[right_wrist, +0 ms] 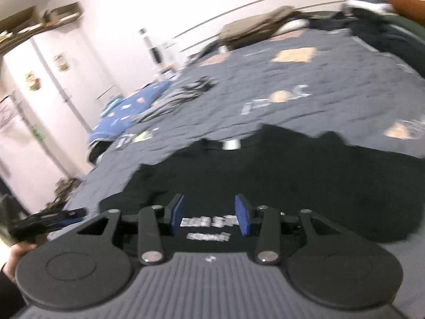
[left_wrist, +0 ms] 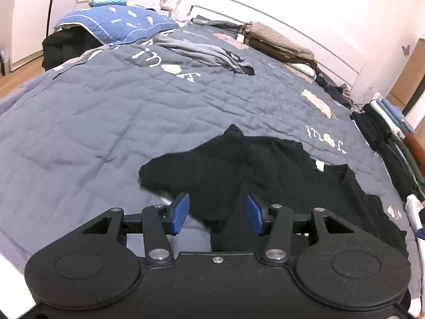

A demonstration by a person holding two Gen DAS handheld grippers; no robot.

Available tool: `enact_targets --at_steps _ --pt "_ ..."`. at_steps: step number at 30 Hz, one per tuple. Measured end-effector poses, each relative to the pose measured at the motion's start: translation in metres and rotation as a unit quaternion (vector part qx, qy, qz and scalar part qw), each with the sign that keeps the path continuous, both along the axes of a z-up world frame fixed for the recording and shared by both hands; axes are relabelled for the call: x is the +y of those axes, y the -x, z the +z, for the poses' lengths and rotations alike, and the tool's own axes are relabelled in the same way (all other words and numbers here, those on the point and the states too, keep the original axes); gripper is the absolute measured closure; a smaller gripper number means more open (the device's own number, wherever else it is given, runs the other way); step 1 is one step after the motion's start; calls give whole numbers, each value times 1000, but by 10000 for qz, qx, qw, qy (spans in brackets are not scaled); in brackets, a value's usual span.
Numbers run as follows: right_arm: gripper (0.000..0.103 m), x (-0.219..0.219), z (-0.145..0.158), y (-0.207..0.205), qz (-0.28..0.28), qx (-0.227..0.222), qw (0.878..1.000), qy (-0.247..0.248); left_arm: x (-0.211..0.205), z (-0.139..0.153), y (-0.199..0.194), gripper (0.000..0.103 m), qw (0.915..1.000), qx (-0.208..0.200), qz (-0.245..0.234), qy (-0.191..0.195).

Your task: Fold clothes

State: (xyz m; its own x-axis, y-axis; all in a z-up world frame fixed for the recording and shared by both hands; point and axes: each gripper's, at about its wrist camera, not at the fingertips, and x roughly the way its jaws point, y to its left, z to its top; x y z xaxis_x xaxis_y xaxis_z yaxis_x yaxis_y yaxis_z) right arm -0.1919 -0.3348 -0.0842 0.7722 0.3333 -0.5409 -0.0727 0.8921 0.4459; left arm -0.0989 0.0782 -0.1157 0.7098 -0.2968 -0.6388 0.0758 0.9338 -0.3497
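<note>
Left tool (left_wrist: 217,214) tilts down over the bed, blue ribbed pads apart, released, nothing between them. Below lies the black T-shirt (left_wrist: 279,175), limp and rumpled on the grey quilted bedspread (left_wrist: 106,111). Right tool (right_wrist: 209,215) angles down too, also released; only its blurred view shows white print on the shirt.

So the black t-shirt (left_wrist: 265,170) is lying flat-ish on the bed, partly folded with rumpled, uneven edges. One sleeve pokes out to the left, and a small white tag shows at the neckline on the far side. The right wrist view shows white printed lettering on the fabric nearest the camera.
</note>
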Motion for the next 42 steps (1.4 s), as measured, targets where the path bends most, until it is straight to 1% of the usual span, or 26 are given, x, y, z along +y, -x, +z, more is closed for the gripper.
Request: enact_targets --at_steps 6,9,11,14,17,19,22,25,27,31,34,35,36,38,40,41,42 --pt "62 58 10 -41 643 -134 9978 118 4 -8 -23 55 9999 105 107 -62" --pt "62 85 15 -57 923 -191 9954 185 4 -8 -33 55 9998 10 69 -189" --pt "62 99 16 -66 1087 -176 9937 205 6 -6 -36 55 9996 -152 90 -239" --pt "62 119 16 -75 1330 -237 9902 345 9 -6 -39 55 9986 -320 -1 -431" --pt "62 127 11 -72 1407 -333 9893 199 18 -14 -45 55 9987 -198 68 -473" --pt "62 131 5 -75 1419 -250 9895 67 24 -20 -49 55 9988 -78 136 -459" --pt "62 137 1 -74 1507 -156 9884 37 33 -29 -54 51 9990 96 215 -390" --pt "62 141 -1 -73 1611 -140 9868 -41 41 -35 -58 50 9992 102 252 -297" --pt "61 146 -1 -75 1660 -118 9860 -98 42 -39 -63 48 9991 108 273 -313" --pt "61 154 -3 -79 1745 -72 9845 -179 34 -46 -72 39 9988 96 96 -480" --pt "61 155 -4 -77 1797 -38 9836 -161 26 -53 -79 39 9982 109 -78 -593" --pt "61 155 -5 -77 1790 -26 9837 -165 24 -55 -81 41 9980 123 -154 -607" --pt "61 154 -5 -77 1783 -14 9838 -169 21 -57 -82 47 9978 128 -242 -600" --pt "61 153 -5 -78 1768 18 9841 -191 17 -59 -85 83 9972 206 -431 -571" --pt "61 152 -5 -78 1739 40 9845 -217 13 -57 -86 91 9965 219 -509 -622" --pt "61 151 -5 -79 1730 55 9846 -234 15 -52 -85 94 9972 78 -397 -623" --pt "61 151 -6 -80 1733 71 9845 -255 17 -46 -83 95 9977 -76 -269 -614"
